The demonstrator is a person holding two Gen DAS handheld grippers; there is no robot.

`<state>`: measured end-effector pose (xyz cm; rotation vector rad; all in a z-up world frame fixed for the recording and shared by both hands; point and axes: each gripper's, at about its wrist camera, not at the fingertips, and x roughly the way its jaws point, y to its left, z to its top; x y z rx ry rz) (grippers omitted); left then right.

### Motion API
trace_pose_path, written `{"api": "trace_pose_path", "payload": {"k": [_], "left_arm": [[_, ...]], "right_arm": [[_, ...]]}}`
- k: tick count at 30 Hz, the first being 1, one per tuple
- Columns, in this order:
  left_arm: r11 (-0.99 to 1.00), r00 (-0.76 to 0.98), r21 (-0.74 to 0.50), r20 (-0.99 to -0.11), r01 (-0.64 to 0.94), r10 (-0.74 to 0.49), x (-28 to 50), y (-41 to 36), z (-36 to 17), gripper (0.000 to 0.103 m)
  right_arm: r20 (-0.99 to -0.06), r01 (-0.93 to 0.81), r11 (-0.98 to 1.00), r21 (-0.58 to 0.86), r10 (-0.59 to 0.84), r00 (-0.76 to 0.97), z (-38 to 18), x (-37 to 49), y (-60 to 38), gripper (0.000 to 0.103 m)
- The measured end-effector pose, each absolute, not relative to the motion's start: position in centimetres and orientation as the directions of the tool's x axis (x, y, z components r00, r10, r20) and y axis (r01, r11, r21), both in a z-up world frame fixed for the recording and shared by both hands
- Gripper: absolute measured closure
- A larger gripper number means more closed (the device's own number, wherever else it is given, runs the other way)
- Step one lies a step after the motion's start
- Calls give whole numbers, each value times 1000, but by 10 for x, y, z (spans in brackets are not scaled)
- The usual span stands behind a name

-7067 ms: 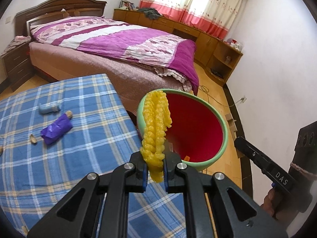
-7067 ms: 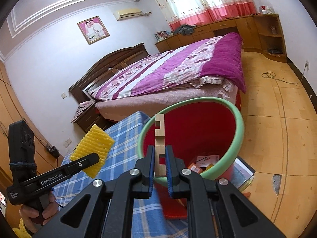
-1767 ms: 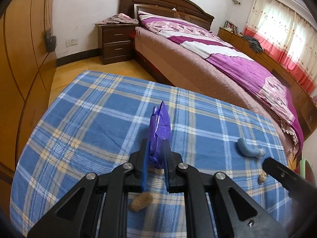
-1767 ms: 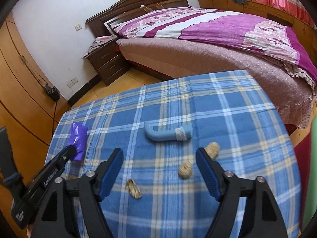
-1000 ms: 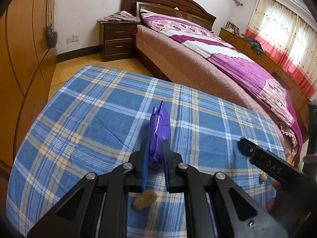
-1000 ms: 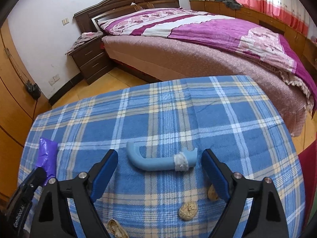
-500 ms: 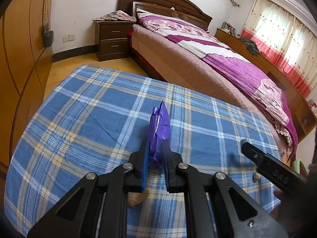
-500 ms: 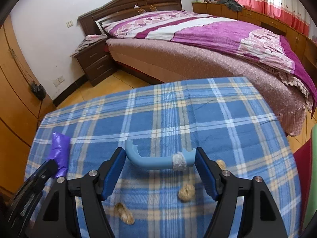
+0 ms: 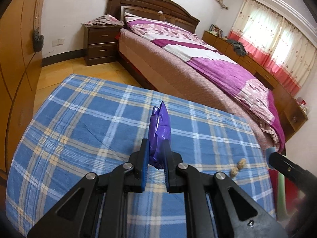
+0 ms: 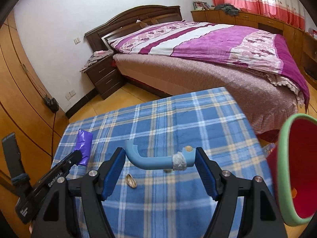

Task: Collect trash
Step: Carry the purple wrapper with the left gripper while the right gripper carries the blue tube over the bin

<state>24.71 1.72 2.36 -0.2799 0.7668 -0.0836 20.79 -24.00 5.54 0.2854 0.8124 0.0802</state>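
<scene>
Crinkled purple wrapper [image 9: 159, 132], curved blue plastic handle [image 10: 156, 159]

You can read "GenRobot.AI" in white letters along the side of your left tool [image 10: 78, 155] in the right wrist view. Smaller white print near its rear end is too blurred to read.

A home bedroom; made bed [image 10: 208, 45]; nightstand [image 9: 101, 43]; curtained window [image 9: 277, 43]

A: Where is the purple wrapper [image 9: 159, 132]?
B: It is crumpled, upright, above the checked cloth [image 9: 79, 130].
A: And the blue handle piece [image 10: 156, 159]?
B: It is level, taped grey near one end; three nut shells [image 10: 131, 180] lie below it.
</scene>
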Motion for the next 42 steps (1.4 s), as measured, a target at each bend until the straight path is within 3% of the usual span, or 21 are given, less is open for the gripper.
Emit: {"api": "trace_pose_path", "payload": {"k": [18,42], "left_arm": [[942,717,-288,-619,173,-320,176,-50,72,91],[866,562,-246,-677,436,-475,136,-210,74,91]], "right_arm": [[-646,186,921,341,86,759,80,100,-323,29],[-619,379,789,483,1,786,51,12,-463,29]]}}
